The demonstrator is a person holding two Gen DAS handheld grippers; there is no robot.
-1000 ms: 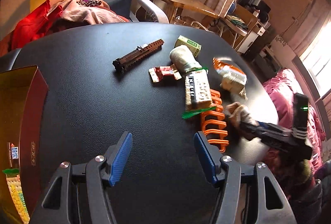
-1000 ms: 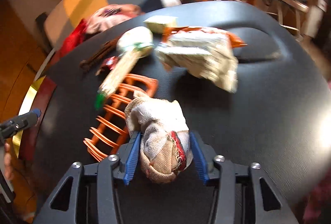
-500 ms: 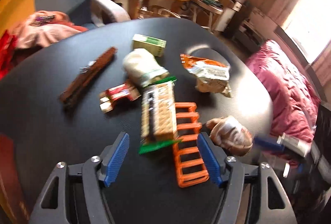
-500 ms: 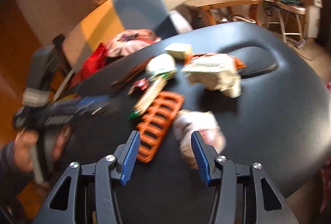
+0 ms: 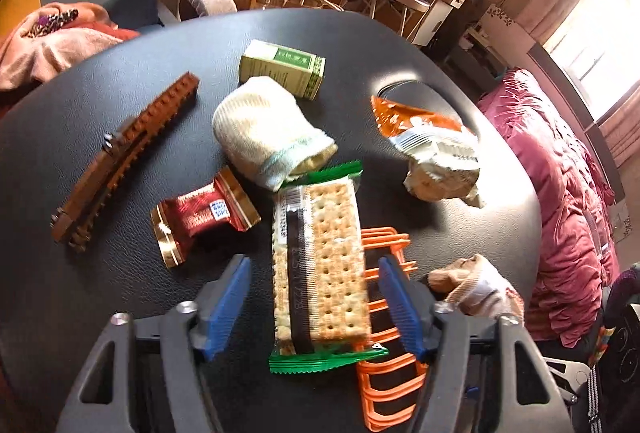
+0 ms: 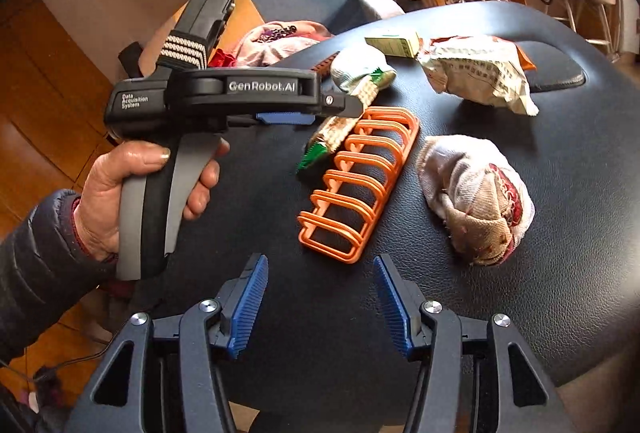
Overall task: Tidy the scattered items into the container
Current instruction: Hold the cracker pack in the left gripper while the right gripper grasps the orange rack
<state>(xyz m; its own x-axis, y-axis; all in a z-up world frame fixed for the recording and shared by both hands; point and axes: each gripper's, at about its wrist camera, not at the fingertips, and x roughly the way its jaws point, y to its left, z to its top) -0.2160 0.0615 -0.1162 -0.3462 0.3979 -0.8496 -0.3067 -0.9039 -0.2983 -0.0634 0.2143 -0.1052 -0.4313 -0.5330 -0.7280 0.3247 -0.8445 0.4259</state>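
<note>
Black table [image 6: 520, 293] bearing the scattered items. Orange rack [image 6: 360, 185] lies flat near its front; the cracker packet [image 5: 320, 269] rests partly on the rack's far end. Left gripper [image 5: 316, 309], held in a hand [image 6: 120, 193], straddles the cracker packet, jaws closing, pads not yet pressing it. Right gripper [image 6: 320, 307]: jaws opening, nothing between them. Rolled sock [image 6: 476, 197] lies just right of the rack. Cream sock [image 5: 264, 133], crumpled wrapper [image 5: 436, 157], brown clip [image 5: 120, 157], green box [image 5: 284, 67] and red sachet [image 5: 202, 213] lie beyond.
</note>
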